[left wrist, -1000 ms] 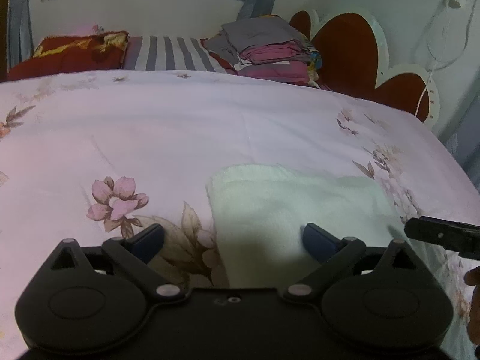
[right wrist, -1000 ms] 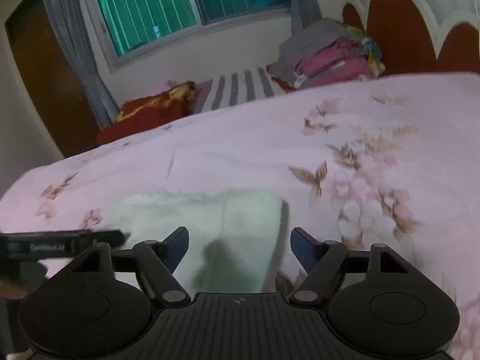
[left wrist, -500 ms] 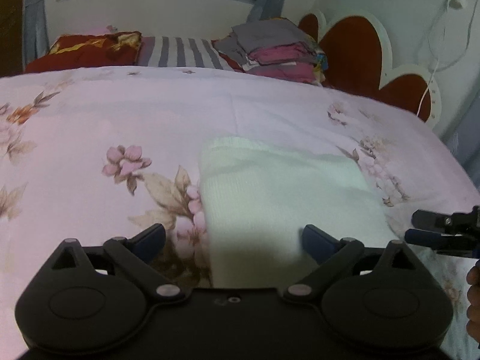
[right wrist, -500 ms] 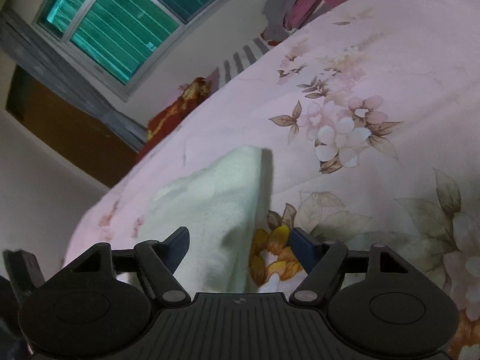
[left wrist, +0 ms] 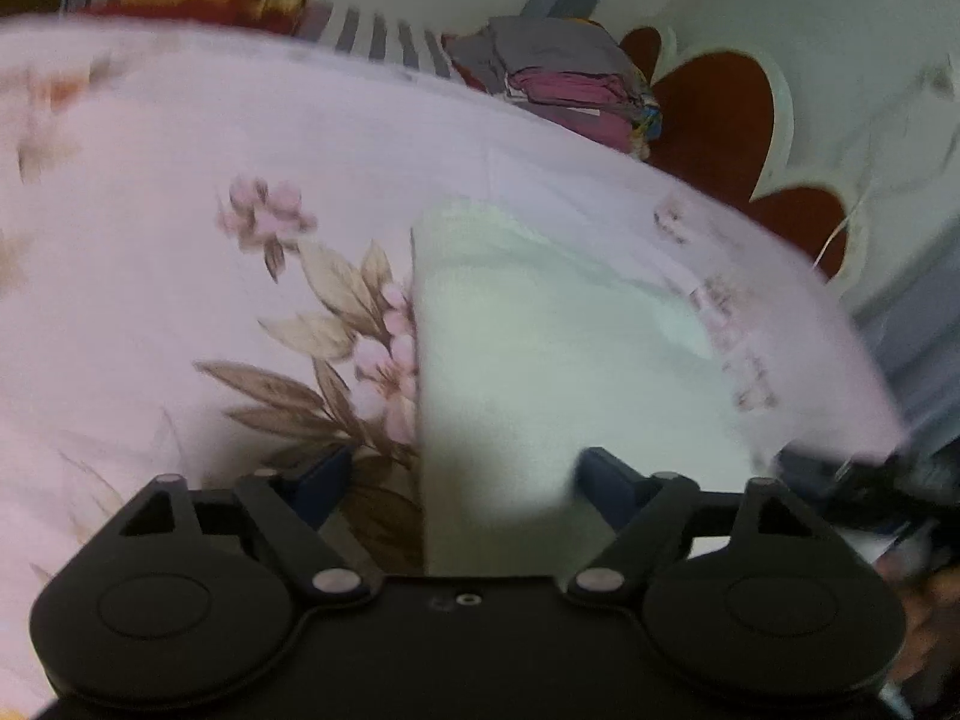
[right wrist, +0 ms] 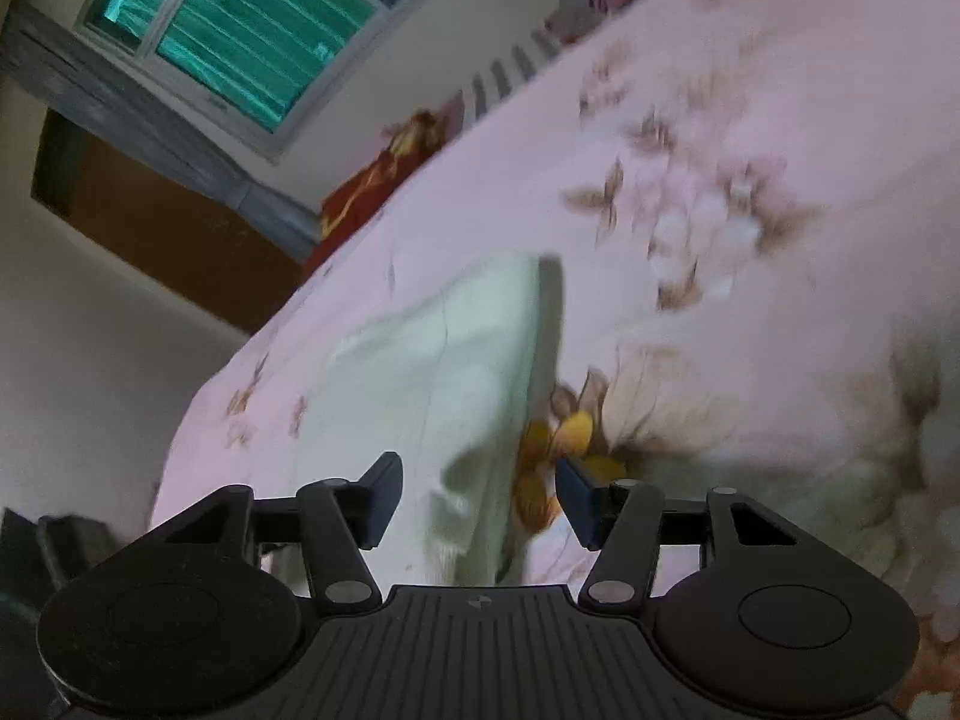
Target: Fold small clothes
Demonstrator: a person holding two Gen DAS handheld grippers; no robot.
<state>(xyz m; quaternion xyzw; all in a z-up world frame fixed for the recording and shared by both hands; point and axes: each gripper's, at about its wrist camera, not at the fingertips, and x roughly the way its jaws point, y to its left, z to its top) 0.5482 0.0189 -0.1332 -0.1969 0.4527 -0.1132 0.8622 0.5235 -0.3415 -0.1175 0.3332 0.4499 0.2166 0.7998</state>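
Both claws closing around white garment [left wrist: 540,360]

Pale, fluffy white garment [left wrist: 540,348] (folded, thick-edged), flat on the pink floral bedspread [left wrist: 180,192].

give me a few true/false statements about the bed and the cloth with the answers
1. A pale folded cloth lies on a floral bedspread. True.
2. The cloth's edge sits between the right gripper's fingers. True.
3. The left gripper is fully shut. False: a gap shows between its fingers, which are closing around the cloth's corner.
4. The stack of clothes sits on the floor. False: it is on the bed, by the red headboard.
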